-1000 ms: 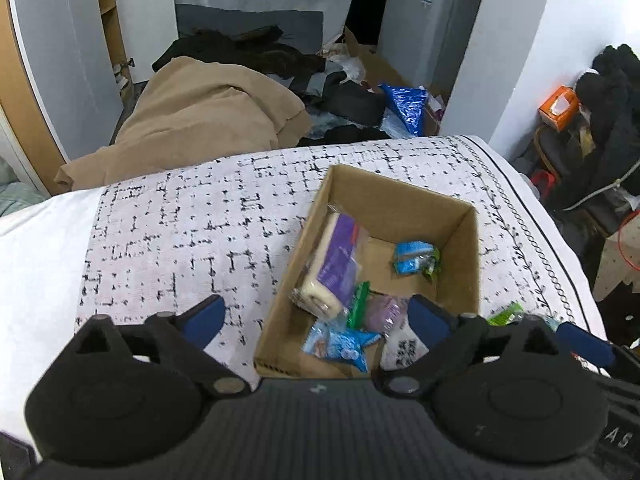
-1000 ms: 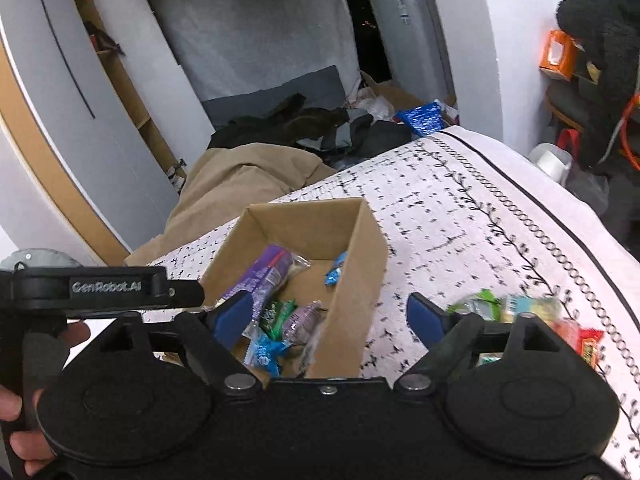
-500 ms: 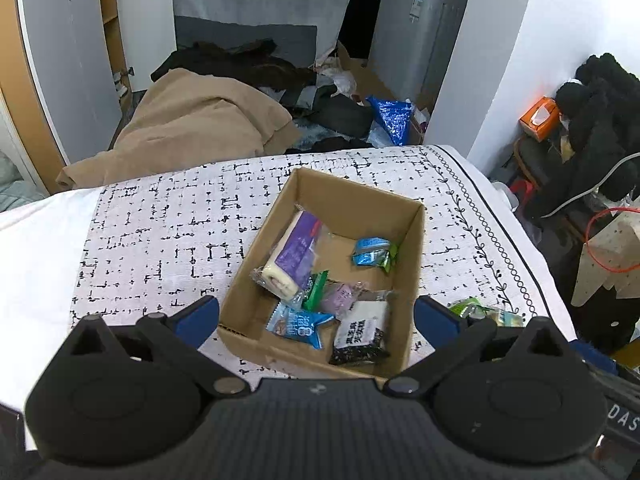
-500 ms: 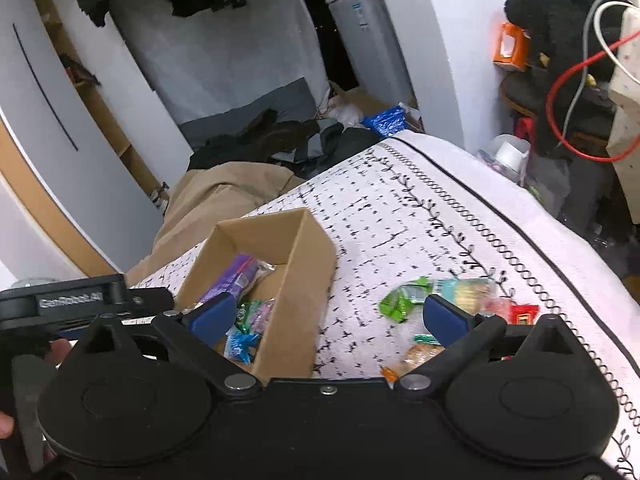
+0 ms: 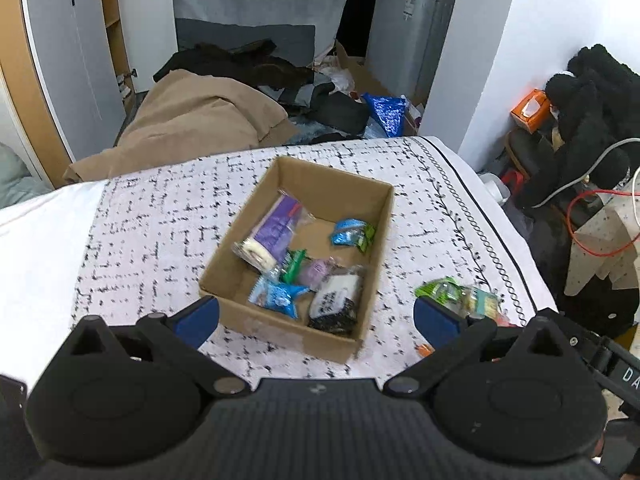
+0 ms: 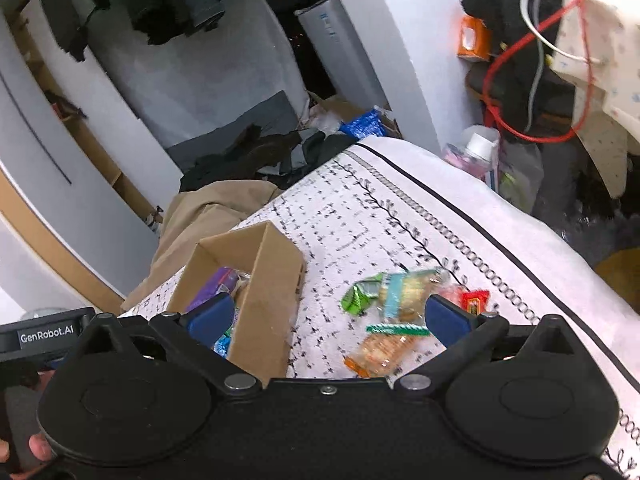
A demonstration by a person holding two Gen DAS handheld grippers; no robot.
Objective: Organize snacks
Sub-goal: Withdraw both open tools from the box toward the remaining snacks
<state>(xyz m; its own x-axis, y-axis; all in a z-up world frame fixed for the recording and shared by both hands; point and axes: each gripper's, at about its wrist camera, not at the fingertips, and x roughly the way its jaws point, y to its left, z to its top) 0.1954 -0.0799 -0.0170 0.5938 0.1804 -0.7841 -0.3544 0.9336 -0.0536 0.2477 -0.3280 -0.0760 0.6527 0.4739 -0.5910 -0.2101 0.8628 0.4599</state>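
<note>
While both claws, left and right, hang wide and empty, five snacks lie in the box and loose snacks beside it on the bed, where slick wrappers may slip from a pinch.

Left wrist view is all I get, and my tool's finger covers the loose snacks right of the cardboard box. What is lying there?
Observer: At least four snacks on the patterned white cloth, though they're blurred: a crumpled green wrapper, a clear blue-banded biscuit packet, a small red packet and an orange-tinted clear packet.
Operator: Is the right tool holding any of them?
Observer: No. The right tool is open and empty, and the orange-tinted clear packet shows in the gap between its fingers.
</note>
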